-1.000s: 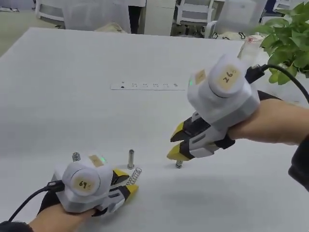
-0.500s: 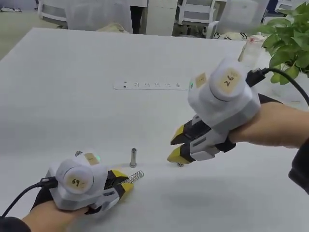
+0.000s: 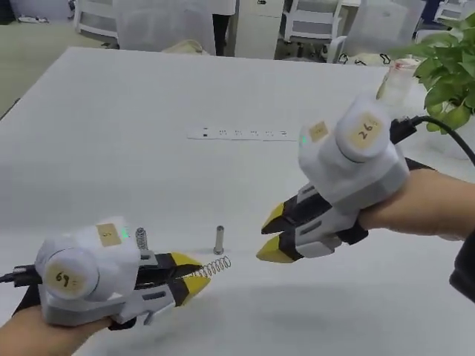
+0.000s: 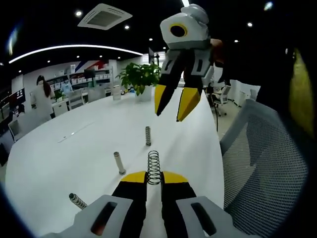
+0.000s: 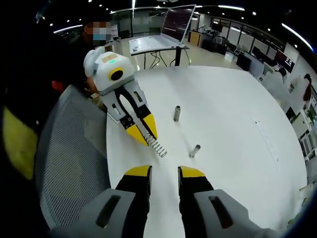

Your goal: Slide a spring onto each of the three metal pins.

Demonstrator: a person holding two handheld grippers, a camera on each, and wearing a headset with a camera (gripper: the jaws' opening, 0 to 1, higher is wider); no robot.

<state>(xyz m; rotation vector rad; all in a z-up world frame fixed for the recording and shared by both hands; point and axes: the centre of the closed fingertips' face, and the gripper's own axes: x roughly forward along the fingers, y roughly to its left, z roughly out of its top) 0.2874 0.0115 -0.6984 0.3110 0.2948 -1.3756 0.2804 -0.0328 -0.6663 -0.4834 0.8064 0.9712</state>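
The jaws of the left gripper (image 3: 191,276) are closed on one end of a spring (image 3: 216,265), which is held out nearly level, close over the table (image 3: 96,163). The jaws of the right gripper (image 3: 269,237) are parted, and nothing is held between them. The held spring is pointed toward the middle pin (image 3: 220,239), which is seen bare and upright just beyond the spring's free end.

In the left gripper view a spring is seen seated on the far pin (image 4: 147,136) and another on the near pin (image 4: 77,200). Two of the three pins are therefore judged done, with one left. For that last pin, the spring would have to be tipped upright and lowered over the bare top.

Farther out, a white power strip (image 3: 239,134) lies well apart from the pins, and a potted plant (image 3: 445,63) stands at the table's far corner. Nothing on the table is seen blocking the bare pin. The right gripper hangs near and above it and could be brushed if the left one were raised carelessly.
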